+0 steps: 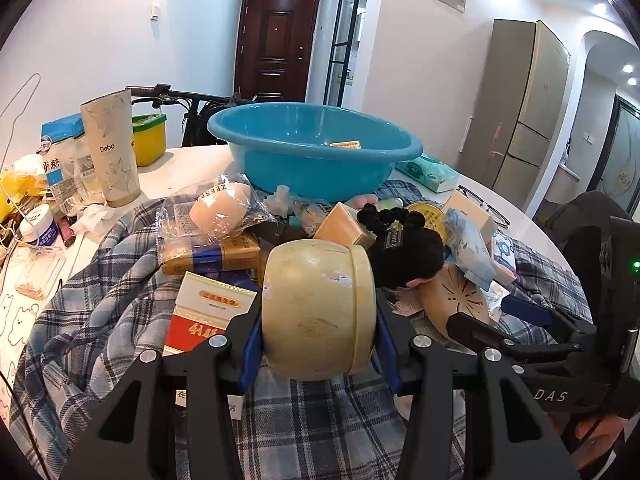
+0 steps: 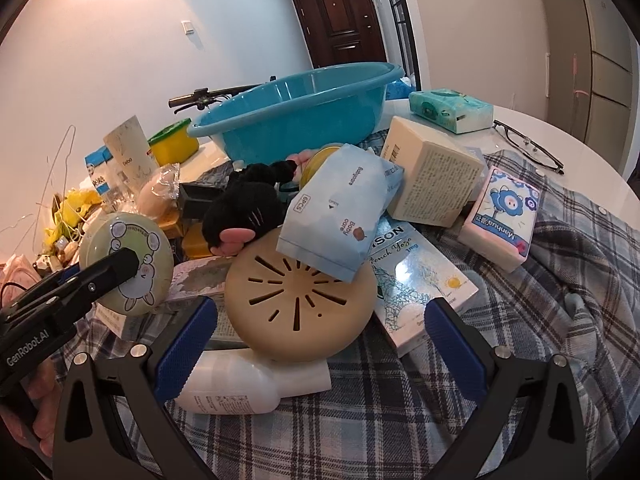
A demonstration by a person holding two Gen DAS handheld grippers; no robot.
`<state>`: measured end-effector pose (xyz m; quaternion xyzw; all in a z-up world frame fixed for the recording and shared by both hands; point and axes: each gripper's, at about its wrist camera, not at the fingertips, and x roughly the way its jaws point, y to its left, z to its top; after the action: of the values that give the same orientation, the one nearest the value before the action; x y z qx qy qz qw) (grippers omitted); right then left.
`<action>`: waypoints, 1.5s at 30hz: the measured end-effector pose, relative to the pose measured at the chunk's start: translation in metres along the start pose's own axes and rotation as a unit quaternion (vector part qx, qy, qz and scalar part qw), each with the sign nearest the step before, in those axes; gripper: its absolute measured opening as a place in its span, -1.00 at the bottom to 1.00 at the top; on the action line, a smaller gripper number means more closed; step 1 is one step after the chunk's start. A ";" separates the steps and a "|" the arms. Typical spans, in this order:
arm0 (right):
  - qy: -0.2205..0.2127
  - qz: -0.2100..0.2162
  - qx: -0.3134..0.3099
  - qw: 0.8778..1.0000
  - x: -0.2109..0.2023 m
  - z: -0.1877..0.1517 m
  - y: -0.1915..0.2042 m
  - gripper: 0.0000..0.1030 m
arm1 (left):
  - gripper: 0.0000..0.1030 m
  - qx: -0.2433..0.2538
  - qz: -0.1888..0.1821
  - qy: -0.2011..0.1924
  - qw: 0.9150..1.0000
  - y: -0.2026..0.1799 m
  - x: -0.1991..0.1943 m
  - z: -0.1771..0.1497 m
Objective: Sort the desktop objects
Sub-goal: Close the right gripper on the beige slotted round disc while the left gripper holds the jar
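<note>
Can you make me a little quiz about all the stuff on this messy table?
1. True or false: the left tongs are clamped on a round cream tin.
2. Which thing lies between the open right tongs? A) glasses B) tan slotted disc C) tissue pack
3. What colour is the basin behind the pile?

Key: 1 true; 2 B; 3 blue.

Bare plaid cloth point(image 2: 360, 420) nearest; piled boxes and pouches before the blue basin point(image 1: 316, 148).
</note>
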<state>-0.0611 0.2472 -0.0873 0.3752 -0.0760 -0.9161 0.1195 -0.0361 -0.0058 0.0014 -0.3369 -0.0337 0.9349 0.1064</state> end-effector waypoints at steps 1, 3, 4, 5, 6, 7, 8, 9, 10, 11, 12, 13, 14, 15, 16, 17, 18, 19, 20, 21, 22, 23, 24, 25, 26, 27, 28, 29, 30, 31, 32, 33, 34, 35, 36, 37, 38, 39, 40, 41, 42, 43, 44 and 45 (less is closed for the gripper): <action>-0.002 0.003 -0.001 1.000 -0.001 0.000 0.000 0.99 | -0.03 0.001 0.000 0.000 1.000 0.000 0.001 0.000; -0.003 0.014 -0.004 1.000 -0.001 0.000 0.002 0.88 | -0.02 0.001 -0.001 0.001 1.000 -0.001 0.001 -0.001; -0.001 0.020 -0.006 1.000 -0.001 0.001 0.003 0.80 | -0.02 0.001 -0.001 0.001 1.000 -0.001 0.002 -0.001; 0.002 0.026 -0.007 1.000 0.001 0.001 0.004 0.77 | -0.02 0.001 -0.001 0.001 1.000 -0.001 0.002 -0.001; 0.003 0.029 -0.009 1.000 0.002 0.000 0.005 0.77 | -0.02 0.000 -0.001 0.001 1.000 -0.002 0.002 -0.001; 0.004 0.028 -0.011 1.000 0.003 0.000 0.006 0.75 | -0.02 0.001 -0.001 0.001 1.000 -0.002 0.002 -0.001; 0.003 0.027 -0.012 1.000 0.003 -0.001 0.007 0.66 | -0.02 0.001 -0.001 0.001 1.000 -0.002 0.002 -0.001; 0.004 0.028 -0.014 1.000 0.004 -0.001 0.007 0.59 | -0.02 0.002 -0.001 0.001 1.000 -0.002 0.002 -0.001; 0.005 0.028 -0.014 0.999 0.005 -0.001 0.008 0.53 | -0.03 0.002 0.000 0.001 1.000 -0.002 0.002 -0.001; 0.005 0.030 -0.013 0.999 0.005 -0.001 0.007 0.52 | -0.02 0.002 0.000 0.002 1.000 -0.002 0.002 -0.001; 0.005 0.032 -0.014 0.999 0.005 -0.001 0.007 0.51 | -0.02 0.002 0.000 0.002 1.000 -0.002 0.002 -0.001; 0.005 0.033 -0.015 0.999 0.005 -0.001 0.007 0.49 | -0.02 0.001 -0.001 0.002 1.000 -0.002 0.002 -0.001; 0.004 0.036 -0.014 0.999 0.004 -0.001 0.007 0.46 | -0.02 -0.001 -0.001 0.002 1.000 -0.002 0.002 -0.002; 0.002 0.039 -0.011 0.999 0.003 -0.001 0.006 0.43 | -0.02 -0.002 -0.002 0.002 1.000 -0.002 0.002 -0.002; 0.001 0.044 -0.007 0.999 0.002 -0.001 0.005 0.39 | -0.02 -0.003 -0.002 0.001 1.000 -0.003 0.002 -0.002; 0.000 0.049 -0.004 0.999 0.001 -0.001 0.004 0.35 | -0.02 -0.003 -0.002 0.001 1.000 -0.003 0.002 -0.002; -0.001 0.052 -0.004 0.999 0.000 -0.001 0.004 0.32 | -0.02 -0.002 -0.002 0.001 1.000 -0.003 0.002 -0.002; -0.002 0.054 -0.005 0.999 -0.001 -0.001 0.004 0.27 | -0.02 -0.002 -0.002 0.000 1.000 -0.003 0.001 -0.002; -0.004 0.056 -0.004 0.998 -0.002 -0.001 0.004 0.21 | -0.02 -0.001 -0.003 -0.001 1.000 -0.003 0.001 -0.002; -0.005 0.058 -0.002 0.998 -0.003 0.000 0.004 0.17 | -0.02 -0.001 -0.003 -0.001 1.000 -0.003 0.000 -0.002; -0.007 0.060 0.000 0.998 -0.004 0.000 0.004 0.10 | -0.02 -0.001 -0.003 -0.001 1.000 -0.003 0.000 -0.002; -0.009 0.061 0.000 0.998 -0.005 0.000 0.004 0.08 | -0.02 -0.001 -0.004 -0.001 1.000 -0.003 -0.001 -0.002; -0.010 0.061 -0.002 0.998 -0.007 0.000 0.004 0.06 | -0.02 -0.001 -0.004 -0.001 1.000 -0.004 -0.001 -0.002; -0.012 0.061 -0.003 0.998 -0.008 0.001 0.004 0.04 | -0.02 -0.002 -0.004 -0.001 1.000 -0.004 -0.001 -0.003; -0.013 0.062 0.000 0.998 -0.008 0.001 0.004 0.00 | -0.02 -0.002 -0.004 -0.001 1.000 -0.004 -0.001 -0.003; -0.013 0.064 0.001 0.998 -0.009 0.001 0.003 -0.02 | -0.02 -0.002 -0.004 -0.001 1.000 -0.003 -0.002 -0.002; -0.015 0.066 0.002 0.998 -0.011 0.001 0.003 -0.06 | -0.02 -0.003 -0.004 -0.001 1.000 -0.004 -0.002 -0.003; -0.017 0.067 0.001 0.998 -0.012 0.002 0.003 -0.11 | -0.02 -0.002 -0.004 -0.001 1.000 -0.004 -0.002 -0.003; -0.018 0.068 0.001 0.998 -0.013 0.003 0.003 -0.14 | -0.02 -0.002 -0.004 -0.001 1.000 -0.004 -0.002 -0.003; -0.020 0.069 0.001 0.997 -0.014 0.003 0.004 -0.25 | -0.02 -0.002 -0.003 -0.001 1.000 -0.004 -0.002 -0.003; -0.022 0.072 0.000 0.997 -0.016 0.003 0.004 -0.34 | -0.02 -0.002 -0.004 -0.001 1.000 -0.003 -0.002 -0.003; -0.019 0.072 -0.001 0.997 -0.015 0.004 0.005 -0.34 | -0.02 -0.002 -0.004 -0.001 1.000 -0.003 -0.002 -0.003; -0.015 0.071 -0.004 0.997 -0.014 0.003 0.005 -0.34 | -0.02 -0.003 -0.004 -0.001 1.000 -0.003 -0.002 -0.003; -0.014 0.072 -0.001 0.997 -0.014 0.003 0.004 -0.34 | -0.02 -0.002 -0.004 -0.001 1.000 -0.003 -0.002 -0.003; -0.014 0.075 0.005 0.997 -0.013 0.002 0.003 -0.34 | -0.02 -0.002 -0.004 -0.001 1.000 -0.003 -0.002 -0.003; -0.013 0.078 0.010 0.997 -0.013 0.002 0.002 -0.35 | -0.02 -0.001 -0.004 -0.001 1.000 -0.004 -0.002 -0.003; -0.012 0.080 0.012 0.997 -0.013 0.001 0.001 -0.37 | -0.02 -0.002 -0.004 -0.001 1.000 -0.003 -0.002 -0.002; -0.013 0.084 0.016 0.996 -0.013 0.001 0.000 -0.39 | -0.02 -0.001 -0.004 -0.001 1.000 -0.003 -0.002 -0.003; -0.016 0.086 0.018 0.996 -0.014 0.001 -0.001 -0.43 | -0.02 -0.002 -0.004 -0.001 1.000 -0.003 -0.002 -0.002; -0.020 0.087 0.022 0.996 -0.016 0.002 -0.002 -0.49 | -0.02 -0.002 -0.003 -0.001 1.000 -0.003 -0.002 -0.002; -0.024 0.085 0.022 0.996 -0.018 0.002 -0.003 -0.53 | -0.02 -0.002 -0.002 -0.002 1.000 -0.003 -0.002 -0.003; -0.027 0.082 0.017 0.996 -0.019 0.002 -0.001 -0.61 | -0.02 -0.002 -0.002 -0.002 1.000 -0.003 -0.003 -0.002; -0.031 0.077 0.011 0.996 -0.020 0.002 0.000 -0.68 | -0.02 -0.002 -0.002 -0.002 1.000 -0.003 -0.003 -0.002; -0.034 0.072 0.005 0.997 -0.022 0.002 0.003 -0.73 | -0.02 -0.002 -0.002 -0.002 1.000 -0.003 -0.004 -0.002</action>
<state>-0.0470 0.2509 -0.0704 0.3379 -0.1114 -0.9169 0.1806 -0.0315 -0.0034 0.0023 -0.3355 -0.0363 0.9352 0.1078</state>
